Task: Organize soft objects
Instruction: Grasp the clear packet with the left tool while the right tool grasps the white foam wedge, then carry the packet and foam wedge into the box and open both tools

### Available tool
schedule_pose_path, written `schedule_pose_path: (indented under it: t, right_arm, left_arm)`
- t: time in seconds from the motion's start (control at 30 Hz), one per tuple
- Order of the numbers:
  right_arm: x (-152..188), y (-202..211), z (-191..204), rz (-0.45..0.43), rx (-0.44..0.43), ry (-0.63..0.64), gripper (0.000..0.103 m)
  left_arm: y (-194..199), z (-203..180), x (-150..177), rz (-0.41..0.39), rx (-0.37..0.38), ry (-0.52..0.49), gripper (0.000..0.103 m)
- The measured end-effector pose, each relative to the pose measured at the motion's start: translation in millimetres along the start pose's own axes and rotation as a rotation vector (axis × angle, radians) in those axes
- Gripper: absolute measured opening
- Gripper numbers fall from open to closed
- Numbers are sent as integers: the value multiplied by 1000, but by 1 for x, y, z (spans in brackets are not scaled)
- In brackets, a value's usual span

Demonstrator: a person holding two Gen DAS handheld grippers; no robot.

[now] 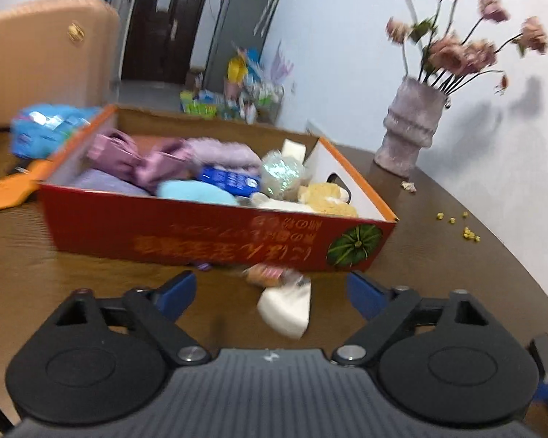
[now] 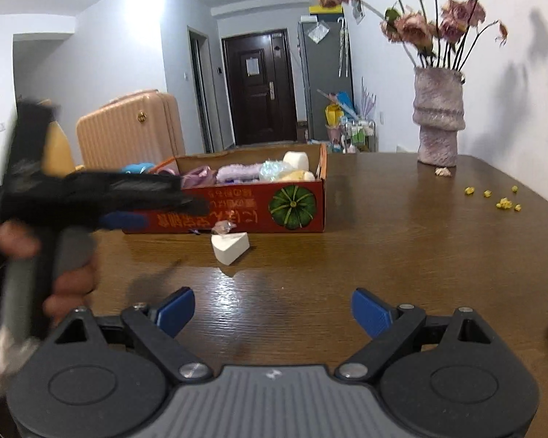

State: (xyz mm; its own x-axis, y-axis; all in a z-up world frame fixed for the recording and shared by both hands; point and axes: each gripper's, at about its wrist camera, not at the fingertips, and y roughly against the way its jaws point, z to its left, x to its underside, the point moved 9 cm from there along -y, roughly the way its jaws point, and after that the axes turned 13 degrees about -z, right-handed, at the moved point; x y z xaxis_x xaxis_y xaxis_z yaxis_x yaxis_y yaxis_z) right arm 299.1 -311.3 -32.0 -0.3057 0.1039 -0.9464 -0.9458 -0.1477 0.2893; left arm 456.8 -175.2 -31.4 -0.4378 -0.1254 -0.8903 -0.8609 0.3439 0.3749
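Observation:
A red cardboard box (image 1: 186, 233) with a pumpkin print holds several soft things: purple cloth, a blue pad, a yellow plush. It also shows in the right wrist view (image 2: 237, 211). A white wedge-shaped sponge (image 1: 286, 308) lies on the wooden table just before the box, between the blue fingertips of my open left gripper (image 1: 272, 294). The sponge shows in the right wrist view (image 2: 230, 248) too. A small wrapped snack (image 1: 265, 273) lies by the box. My right gripper (image 2: 272, 315) is open and empty above bare table. The blurred left gripper (image 2: 124, 219) reaches in from the left.
A grey-pink vase (image 2: 438, 120) with dried flowers stands at the table's far right. Yellow crumbs (image 2: 500, 200) lie near the right edge. A blue packet (image 1: 44, 131) and orange lid flap (image 1: 11, 189) lie left of the box. A peach suitcase (image 2: 128, 127) stands behind.

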Motion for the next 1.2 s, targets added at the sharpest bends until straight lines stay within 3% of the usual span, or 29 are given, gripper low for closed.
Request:
schedule_pose_path:
  t: [0.1, 0.17, 0.2, 0.27, 0.33, 0.53, 0.67, 0.73, 0.8, 0.9, 1.03, 1.2]
  right_arm:
    - [4, -20, 1, 26, -17, -6, 92]
    - [6, -33, 5, 40, -37, -3, 92]
    - [6, -40, 7, 45, -49, 2, 92]
    - [6, -52, 13, 51, -69, 13, 92]
    - [5, -67, 22, 57, -93, 28, 92]
    - [-2, -122, 62, 83, -183, 59, 86]
    - [9, -152, 95, 151, -249, 96, 67]
    - [10, -165, 100, 155, -215, 110, 57]
    - [9, -170, 103, 150, -170, 139, 17]
    - [6, -164, 107, 135, -143, 145, 18]
    - [4, -123, 109, 104, -152, 139, 18]
    - [13, -52, 97, 80, -152, 76, 18]
  left_arm:
    - [-38, 0, 2, 43, 0, 16, 71]
    - [-52, 5, 11, 108, -6, 29, 42]
    - [-56, 9, 17, 147, -4, 41, 34]
    - [-48, 16, 16, 139, 28, 99, 24]
    - [-26, 23, 9, 105, 40, 108, 20]
    - [34, 50, -6, 16, 48, 105, 20]
    - [68, 85, 5, -7, -28, 126, 20]
    - [82, 102, 12, -3, -58, 155, 20]
    - [95, 116, 19, 3, -82, 174, 20]
    - [116, 126, 24, -2, -100, 181, 20]
    - [141, 120, 26, -21, -84, 158, 20]
    - [163, 86, 38, -1, 11, 132, 20]
